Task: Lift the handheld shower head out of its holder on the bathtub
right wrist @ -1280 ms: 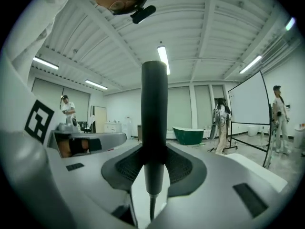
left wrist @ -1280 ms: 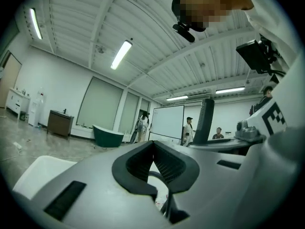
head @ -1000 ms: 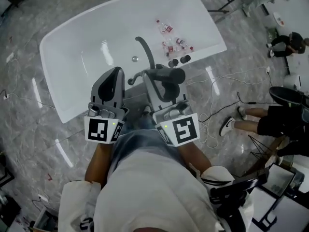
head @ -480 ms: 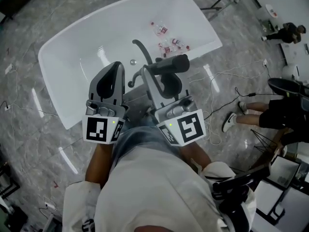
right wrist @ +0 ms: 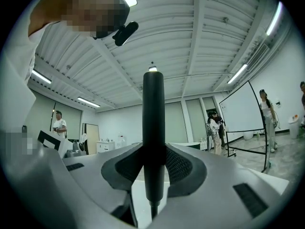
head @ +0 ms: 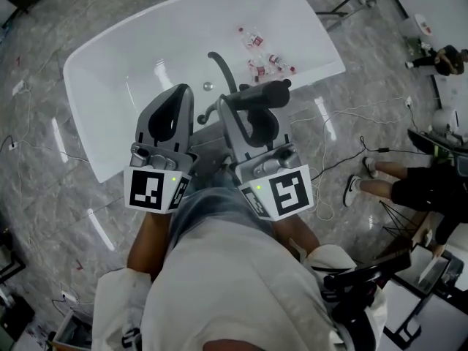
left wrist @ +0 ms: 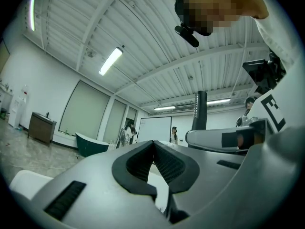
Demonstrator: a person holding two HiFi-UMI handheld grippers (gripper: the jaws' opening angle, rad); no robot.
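Shower head [right wrist: 153,128] swung sideways — clamped between right gripper [right wrist: 153,168] fingers [right wrist: 180,168].

The white bathtub [head: 117,57] is gleaming glossy and smooth. At nine o'clock the grey veined floor [head: 44,189] is shining like polished stone. The shower head [right wrist: 153,123] is looking dark, smooth and matt between ribbed black fingers [right wrist: 180,165]. The right gripper [right wrist: 153,149] is showing matt grey plastic.

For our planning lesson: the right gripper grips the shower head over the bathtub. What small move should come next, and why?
Probably lift the right gripper slightly upward: its jaws are shut on the shower head, which hangs over the bathtub fittings.
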